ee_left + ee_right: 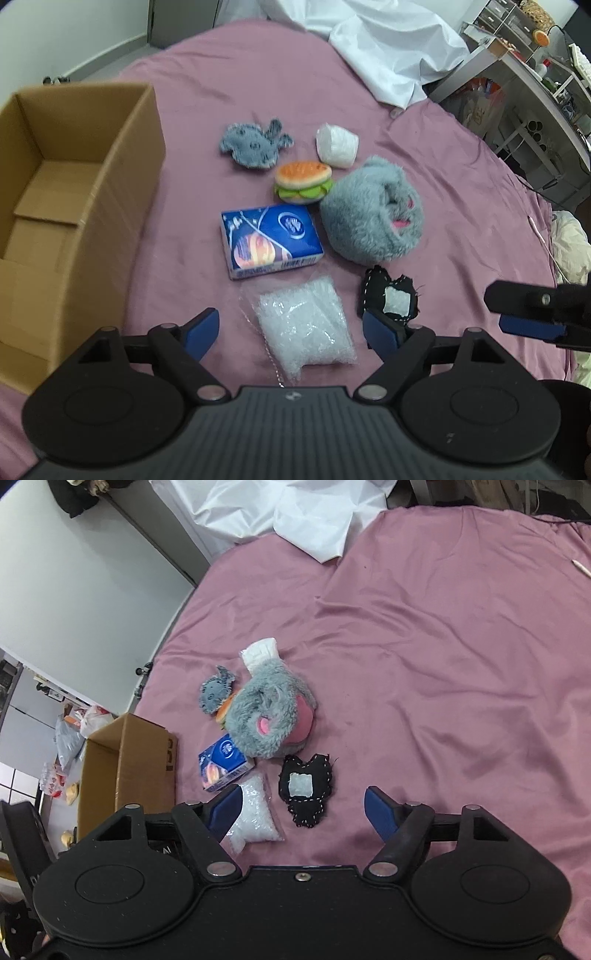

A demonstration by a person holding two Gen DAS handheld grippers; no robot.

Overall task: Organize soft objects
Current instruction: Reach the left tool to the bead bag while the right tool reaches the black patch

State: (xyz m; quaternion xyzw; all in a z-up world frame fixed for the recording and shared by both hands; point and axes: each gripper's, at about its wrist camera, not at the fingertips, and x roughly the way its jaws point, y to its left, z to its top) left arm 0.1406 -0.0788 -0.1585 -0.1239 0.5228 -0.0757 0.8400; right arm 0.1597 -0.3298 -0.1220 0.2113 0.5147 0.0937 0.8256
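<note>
Between the spread blue fingers of the left gripper lies a clear crinkled plastic bag on the mauve bedsheet, untouched. From the right wrist, the right gripper gapes empty before a black stitched fabric patch.

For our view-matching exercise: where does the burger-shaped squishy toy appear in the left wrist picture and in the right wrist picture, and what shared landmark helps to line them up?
Left wrist view: the burger toy lies in full sight at the centre, above the blue tissue pack.
Right wrist view: only a sliver of the burger toy shows, left of centre, mostly hidden behind the grey fluffy slipper.
Shared landmark: the cardboard box.
</note>
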